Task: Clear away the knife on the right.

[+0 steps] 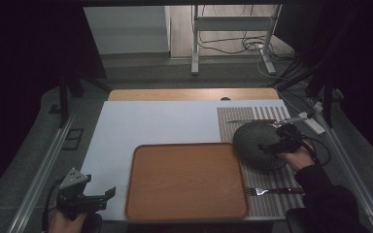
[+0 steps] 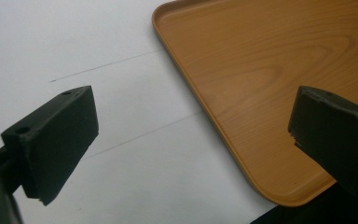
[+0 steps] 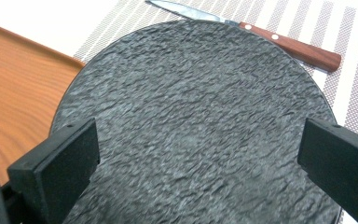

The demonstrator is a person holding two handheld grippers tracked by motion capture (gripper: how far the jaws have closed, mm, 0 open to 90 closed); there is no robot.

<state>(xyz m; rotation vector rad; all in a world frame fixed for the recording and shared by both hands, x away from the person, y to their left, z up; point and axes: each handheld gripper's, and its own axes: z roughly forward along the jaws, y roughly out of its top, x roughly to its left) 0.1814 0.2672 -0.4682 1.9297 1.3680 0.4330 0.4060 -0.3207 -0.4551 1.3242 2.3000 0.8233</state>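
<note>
A round dark plate (image 3: 196, 126) with a rough, slate-like surface is seen on the striped placemat (image 1: 267, 182), its left edge just beside or slightly over the rim of the wooden tray (image 1: 187, 180). The right gripper (image 1: 282, 141) is held over the plate's right part, jaws spread wide and nothing pinched. A wooden-handled knife (image 3: 261, 32) lies just beyond the plate, a fork (image 1: 272, 191) nearer the person. The left gripper (image 1: 94, 198) is kept spread and empty at the tray's near left corner. The plate is judged stiff, fairly heavy and breakable; its texture should resist slipping, and the rim is best taken edge-on
</note>
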